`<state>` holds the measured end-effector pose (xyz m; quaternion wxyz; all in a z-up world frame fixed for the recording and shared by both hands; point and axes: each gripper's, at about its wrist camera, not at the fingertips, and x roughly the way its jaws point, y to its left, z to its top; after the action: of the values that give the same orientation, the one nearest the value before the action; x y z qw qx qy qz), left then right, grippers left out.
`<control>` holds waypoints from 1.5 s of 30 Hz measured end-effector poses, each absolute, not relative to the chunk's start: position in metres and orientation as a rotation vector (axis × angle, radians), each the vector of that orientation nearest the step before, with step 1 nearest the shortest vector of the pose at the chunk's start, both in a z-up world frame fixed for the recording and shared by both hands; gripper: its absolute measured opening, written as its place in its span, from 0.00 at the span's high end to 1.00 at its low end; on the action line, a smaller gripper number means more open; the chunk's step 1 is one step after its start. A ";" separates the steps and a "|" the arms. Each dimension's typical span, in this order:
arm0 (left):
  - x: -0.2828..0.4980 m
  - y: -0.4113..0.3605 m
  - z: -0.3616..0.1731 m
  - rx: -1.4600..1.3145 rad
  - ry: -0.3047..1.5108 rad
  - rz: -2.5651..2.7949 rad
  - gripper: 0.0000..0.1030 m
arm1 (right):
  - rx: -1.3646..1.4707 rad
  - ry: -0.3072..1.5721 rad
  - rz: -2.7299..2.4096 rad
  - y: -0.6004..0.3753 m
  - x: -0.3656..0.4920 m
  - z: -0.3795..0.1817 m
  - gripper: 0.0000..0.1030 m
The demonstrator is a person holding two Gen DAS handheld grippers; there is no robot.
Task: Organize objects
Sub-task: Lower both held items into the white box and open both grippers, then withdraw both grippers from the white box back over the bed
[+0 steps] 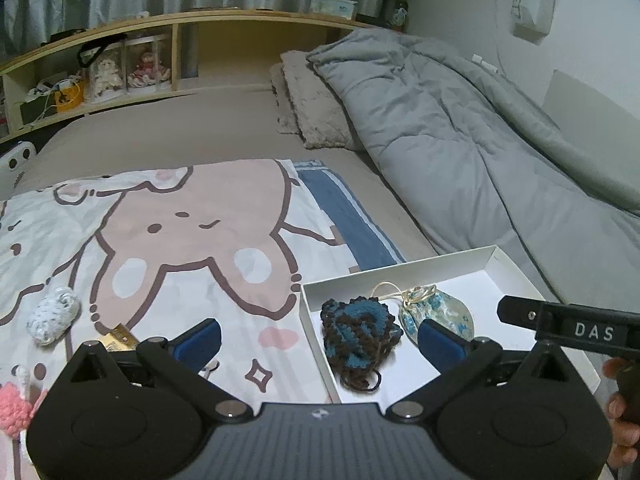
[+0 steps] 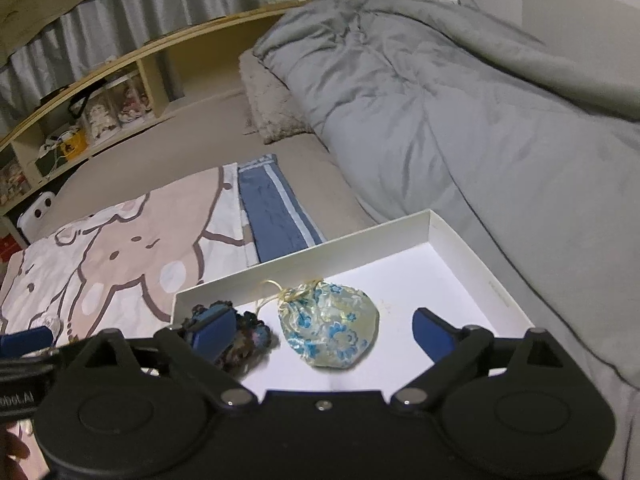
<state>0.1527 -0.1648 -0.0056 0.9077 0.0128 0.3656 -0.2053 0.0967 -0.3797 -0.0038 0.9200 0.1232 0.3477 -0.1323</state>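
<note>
Bed, cartoon blanket (image 1: 168, 240) under a shallow white box (image 2: 460, 240). Floral pouch (image 2: 332, 332) and crocheted piece (image 1: 360, 336) lie inside. Both my grippers, left (image 1: 320, 340) and right (image 2: 324, 332), hang released, empty. Risk: soft bedding lets the box tip if I press its rim; white knit (image 1: 52, 316) remains outside.

My white box (image 2: 472, 256) holds a blue and brown yarn piece (image 1: 360, 332) and a shiny pale pouch (image 2: 332, 332) with blue flowers and a cream cord. My left hand-held gripper (image 1: 320, 340) is black with blue pads. Left of the box, the blanket (image 1: 180, 232) is white with a big tan bunny, brown outlines and a blue stripe. On it lies a white speckled yarn ball (image 1: 52, 316). Far right, the quilt (image 2: 460, 100) is grey.
</note>
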 end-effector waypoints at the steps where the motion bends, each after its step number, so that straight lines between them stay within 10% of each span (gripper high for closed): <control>1: 0.151 -0.163 -0.004 0.027 0.753 -0.422 0.00 | 0.248 0.711 -0.272 -0.378 0.093 -0.002 0.04; 45: 0.077 -0.047 0.024 0.061 0.649 -0.344 0.00 | 0.208 0.508 -0.172 -0.318 0.012 0.022 0.00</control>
<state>0.0773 -0.0474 0.0243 0.9327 0.0297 0.3174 -0.1684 0.0119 -0.3184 0.0224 0.9589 0.1028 0.2506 -0.0847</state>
